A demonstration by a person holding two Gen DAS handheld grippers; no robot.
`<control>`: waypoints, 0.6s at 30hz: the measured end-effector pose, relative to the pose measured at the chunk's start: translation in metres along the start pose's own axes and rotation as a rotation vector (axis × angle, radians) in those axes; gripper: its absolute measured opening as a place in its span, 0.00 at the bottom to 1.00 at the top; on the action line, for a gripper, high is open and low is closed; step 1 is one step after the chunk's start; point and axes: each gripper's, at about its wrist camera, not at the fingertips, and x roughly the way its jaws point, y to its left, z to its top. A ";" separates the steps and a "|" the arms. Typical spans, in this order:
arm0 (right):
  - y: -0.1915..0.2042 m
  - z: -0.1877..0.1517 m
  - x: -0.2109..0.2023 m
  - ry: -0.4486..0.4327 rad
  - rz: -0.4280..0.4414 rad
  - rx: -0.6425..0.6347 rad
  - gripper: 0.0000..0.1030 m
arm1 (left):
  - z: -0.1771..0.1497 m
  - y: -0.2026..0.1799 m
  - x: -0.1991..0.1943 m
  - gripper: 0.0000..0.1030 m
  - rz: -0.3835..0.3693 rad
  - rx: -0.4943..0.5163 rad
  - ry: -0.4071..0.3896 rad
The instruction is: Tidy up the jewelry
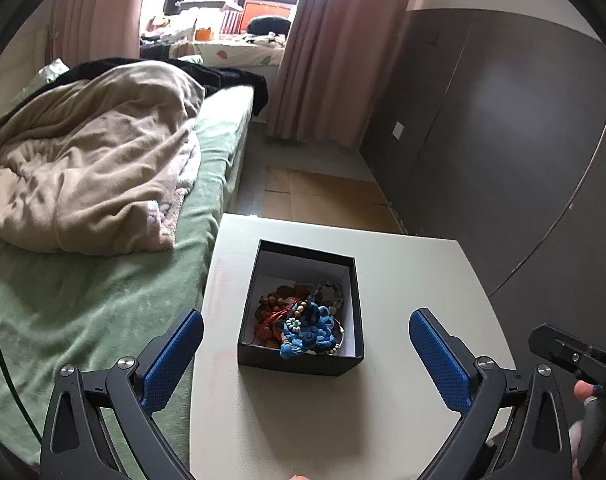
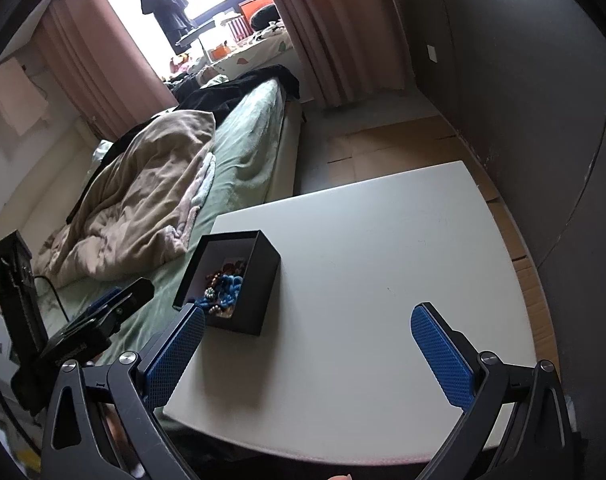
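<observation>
A black open box (image 1: 263,356) with a white lining stands on a white table (image 1: 403,280). It holds a tangle of jewelry (image 1: 303,320): blue cord pieces, brown beads and a grey bead string. My left gripper (image 1: 306,344) is open and empty, its blue pads on either side of the box, just in front of it. In the right wrist view the box (image 2: 263,284) stands at the table's left edge, and the jewelry (image 2: 225,286) shows inside. My right gripper (image 2: 307,344) is open and empty above the bare table (image 2: 383,240), to the right of the box.
A bed with a green sheet (image 1: 83,300) and a rumpled beige blanket (image 1: 91,160) lies left of the table. A dark grey wall (image 1: 503,140) stands to the right. Pink curtains (image 1: 331,40) and a window are at the back. The other gripper's body (image 2: 99,320) shows at the left.
</observation>
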 end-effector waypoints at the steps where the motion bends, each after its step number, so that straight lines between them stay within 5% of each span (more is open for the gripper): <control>1: 0.000 -0.001 -0.002 -0.001 -0.005 -0.006 1.00 | 0.000 0.000 -0.002 1.00 0.005 0.001 -0.008; 18: -0.004 -0.005 -0.009 0.005 -0.037 -0.018 1.00 | -0.007 -0.016 -0.001 1.00 0.005 0.056 -0.005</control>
